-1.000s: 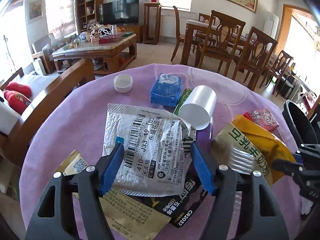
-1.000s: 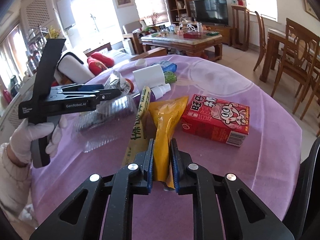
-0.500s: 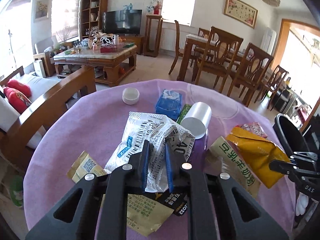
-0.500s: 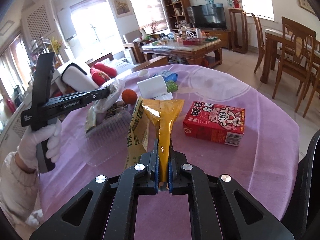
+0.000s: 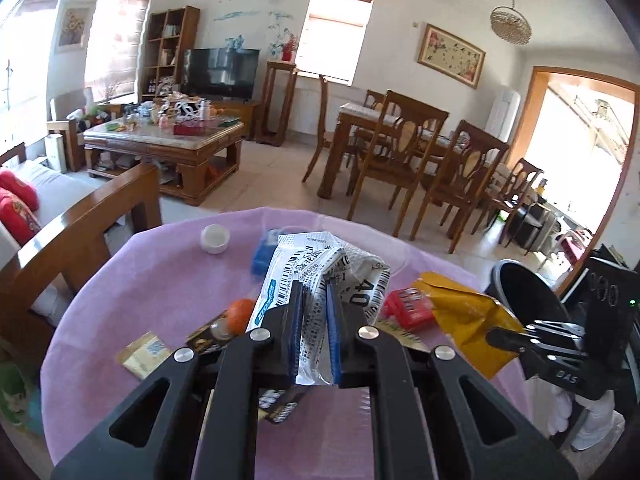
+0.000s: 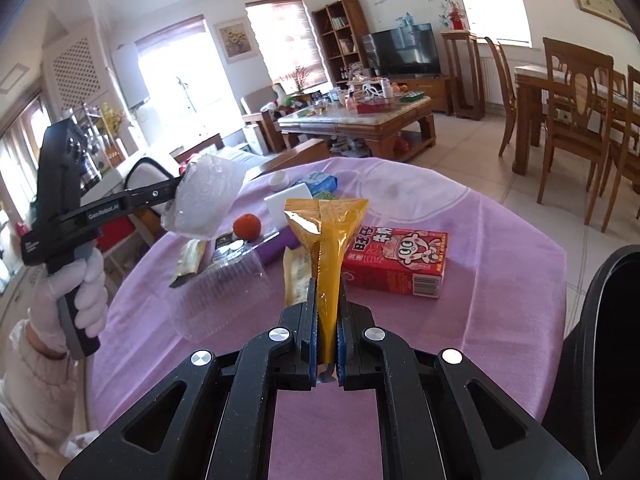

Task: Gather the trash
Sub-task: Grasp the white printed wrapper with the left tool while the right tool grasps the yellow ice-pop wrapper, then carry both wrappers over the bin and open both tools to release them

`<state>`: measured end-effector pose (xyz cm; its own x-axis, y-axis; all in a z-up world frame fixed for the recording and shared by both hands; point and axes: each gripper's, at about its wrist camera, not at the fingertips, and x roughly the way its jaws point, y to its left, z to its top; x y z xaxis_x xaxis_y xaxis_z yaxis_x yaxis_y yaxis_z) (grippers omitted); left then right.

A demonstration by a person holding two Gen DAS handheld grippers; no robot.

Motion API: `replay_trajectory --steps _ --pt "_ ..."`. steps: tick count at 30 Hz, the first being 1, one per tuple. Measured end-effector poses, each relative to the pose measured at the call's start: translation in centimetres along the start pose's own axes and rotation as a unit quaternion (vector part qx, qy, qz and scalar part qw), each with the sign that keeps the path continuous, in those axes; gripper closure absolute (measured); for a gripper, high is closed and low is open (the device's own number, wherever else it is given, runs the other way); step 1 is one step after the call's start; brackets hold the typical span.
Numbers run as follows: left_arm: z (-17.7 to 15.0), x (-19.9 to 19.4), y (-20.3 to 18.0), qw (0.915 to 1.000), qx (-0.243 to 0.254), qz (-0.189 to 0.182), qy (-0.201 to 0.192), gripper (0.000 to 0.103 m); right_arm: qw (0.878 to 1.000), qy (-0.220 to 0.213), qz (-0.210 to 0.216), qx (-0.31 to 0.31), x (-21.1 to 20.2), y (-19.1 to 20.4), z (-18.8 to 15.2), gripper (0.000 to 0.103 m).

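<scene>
Right now both grippers are clamping trash above the round table (image 5: pixel 160 280) with its purple cloth. The left gripper (image 5: pixel 315 308) is pinching a crumpled silver mailing bag (image 5: pixel 320 268) with barcodes printed on it; its blue pads are pressing the bag from both sides, with only the thickness of the plastic between them, and the bag is hanging clear of the cloth (seen from the right wrist it is bulging out past the fingertips (image 6: pixel 208 196)). The right gripper (image 6: pixel 327 316) is squeezing a yellow wrapper (image 6: pixel 326 232) nearly flat between its pads, and the wrapper is standing upright out of the jaws. A gloved hand (image 6: pixel 76 292) is gripping the left tool's handle.

Still lying on the cloth are a red drink carton (image 6: pixel 400 258), just behind the yellow wrapper, a clear plastic tray (image 6: pixel 220 292), an orange fruit (image 6: pixel 247 227), a purple tube (image 6: pixel 276 246), a white cup on its side (image 6: pixel 286 204), a blue packet (image 6: pixel 320 182) and a small white cap (image 5: pixel 215 239). A black bin (image 5: pixel 524 296) is standing at the table's right edge, close beside the right gripper.
</scene>
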<state>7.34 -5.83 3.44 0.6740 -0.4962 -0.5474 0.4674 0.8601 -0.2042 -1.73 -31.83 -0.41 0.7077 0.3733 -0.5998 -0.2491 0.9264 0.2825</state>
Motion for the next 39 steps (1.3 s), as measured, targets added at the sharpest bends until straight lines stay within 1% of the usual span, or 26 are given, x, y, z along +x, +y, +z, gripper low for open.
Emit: replay_trajectory --steps 6,11,14,18,20,23,28,30,32,39 --pt "1.1 0.4 -5.4 0.9985 0.036 -0.042 -0.006 0.092 0.999 -0.023 -0.025 0.015 -3.4 -2.6 -0.4 0.096" --pt "1.3 2.4 -10.5 0.9946 0.057 -0.087 0.000 0.092 0.997 -0.047 -0.055 0.041 -7.0 -6.1 -1.4 0.096" --pt "1.3 3.7 -13.3 0.9905 0.065 -0.121 0.006 0.092 0.993 -0.060 -0.079 0.059 -9.2 -8.6 -2.4 0.096" --pt "0.8 6.1 -17.8 0.9836 0.081 -0.160 0.024 0.092 0.986 -0.078 -0.113 0.091 -12.5 -12.8 -3.8 0.096" --pt "0.4 7.0 -19.5 0.9796 0.086 -0.179 0.032 0.092 0.982 -0.085 -0.131 0.105 -13.8 -14.8 -4.2 0.096" --pt "-0.1 8.7 -22.3 0.9710 0.089 -0.216 0.047 0.092 0.974 -0.095 -0.162 0.128 -16.0 -18.0 -5.5 0.096" --pt "-1.2 11.5 -27.2 0.9538 0.099 -0.277 0.060 0.092 0.962 -0.105 -0.187 0.171 -18.3 -22.9 -7.9 0.096" --pt "-1.7 12.5 -28.8 0.9490 0.104 -0.289 0.071 0.092 0.958 -0.105 -0.194 0.183 -18.8 -24.3 -8.7 0.096" --pt "-2.2 13.8 -30.2 0.9460 0.109 -0.293 0.085 0.092 0.955 -0.102 -0.202 0.189 -19.0 -25.6 -9.4 0.096" --pt "-4.8 17.3 -33.5 0.9395 0.142 -0.283 0.132 0.092 0.950 -0.094 -0.218 0.201 -18.4 -28.1 -10.9 0.096"
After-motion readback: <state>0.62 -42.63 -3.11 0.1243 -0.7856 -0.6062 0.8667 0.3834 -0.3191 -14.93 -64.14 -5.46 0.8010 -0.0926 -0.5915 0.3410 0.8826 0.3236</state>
